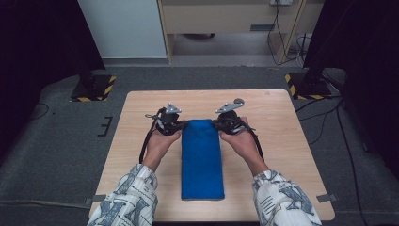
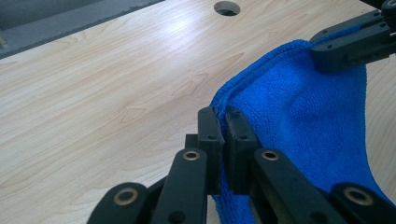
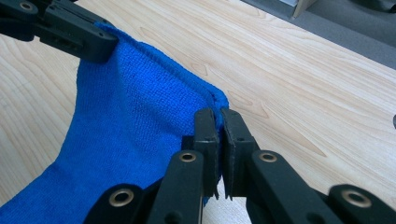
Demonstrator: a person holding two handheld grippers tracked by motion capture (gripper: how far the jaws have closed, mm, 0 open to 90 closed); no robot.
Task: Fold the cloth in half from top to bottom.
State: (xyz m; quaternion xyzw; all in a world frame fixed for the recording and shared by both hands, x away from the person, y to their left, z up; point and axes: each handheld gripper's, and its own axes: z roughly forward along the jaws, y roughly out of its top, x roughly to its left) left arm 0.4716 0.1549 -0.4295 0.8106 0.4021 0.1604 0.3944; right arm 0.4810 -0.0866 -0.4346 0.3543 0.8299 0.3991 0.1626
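Blue cloth (image 1: 203, 157) held at its two far corners over the bench (image 1: 282, 141).
Left gripper (image 2: 223, 122) and right gripper (image 3: 218, 122) fingers pinched only hems; uneven pulling could have slipped a corner free.

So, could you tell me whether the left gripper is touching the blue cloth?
Touching. The left gripper view shows the left gripper with its jaws pinched on the corner hem of the blue cloth.

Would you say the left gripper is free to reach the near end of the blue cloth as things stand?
Probably not right away: the left gripper is shut on a far corner of the blue cloth, as is the right gripper. The table beside the cloth is bare, so nothing else blocks it.
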